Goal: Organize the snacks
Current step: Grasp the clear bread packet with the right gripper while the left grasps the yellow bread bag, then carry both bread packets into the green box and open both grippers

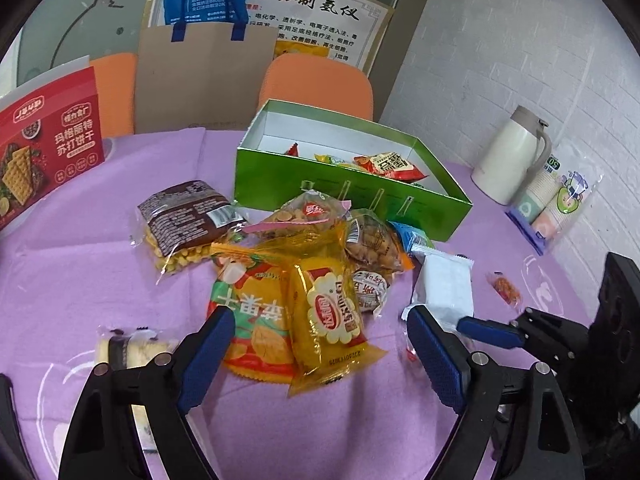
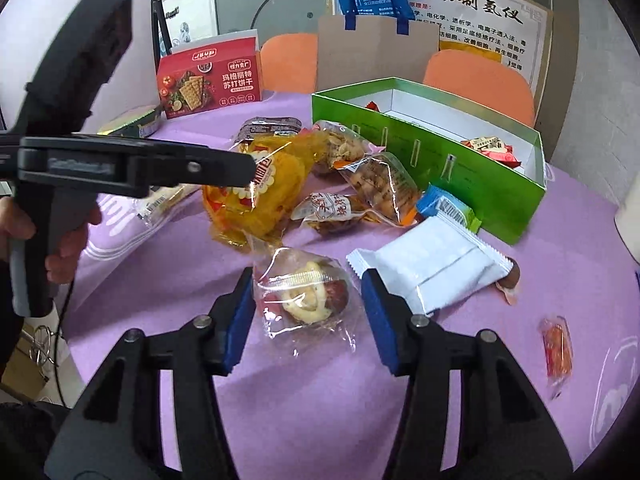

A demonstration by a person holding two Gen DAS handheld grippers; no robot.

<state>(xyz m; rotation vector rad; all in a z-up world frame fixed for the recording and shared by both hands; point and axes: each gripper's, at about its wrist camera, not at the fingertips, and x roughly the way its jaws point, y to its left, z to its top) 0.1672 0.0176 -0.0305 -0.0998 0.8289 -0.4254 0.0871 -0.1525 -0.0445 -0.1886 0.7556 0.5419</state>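
Note:
A heap of snack packets lies on the purple tablecloth (image 1: 80, 272) in front of an open green box (image 1: 352, 196) (image 2: 420, 152) that holds a few snacks. My left gripper (image 1: 320, 344) is open, its fingers on either side of a yellow biscuit packet (image 1: 328, 312) (image 2: 256, 200) on top of the heap. My right gripper (image 2: 310, 308) is open, with a clear packet holding a date-and-nut sweet (image 2: 308, 296) lying between its fingers. A white packet (image 2: 432, 264) (image 1: 444, 284) lies just to its right.
A red cracker box (image 1: 48, 152) (image 2: 208, 80) stands at the back left. A cream thermos (image 1: 512, 160) and a pack of paper cups (image 1: 556, 200) stand at the right. A small red sachet (image 2: 556, 348) lies apart. Behind the table are a paper bag (image 1: 204, 76) and orange chairs (image 1: 320, 80).

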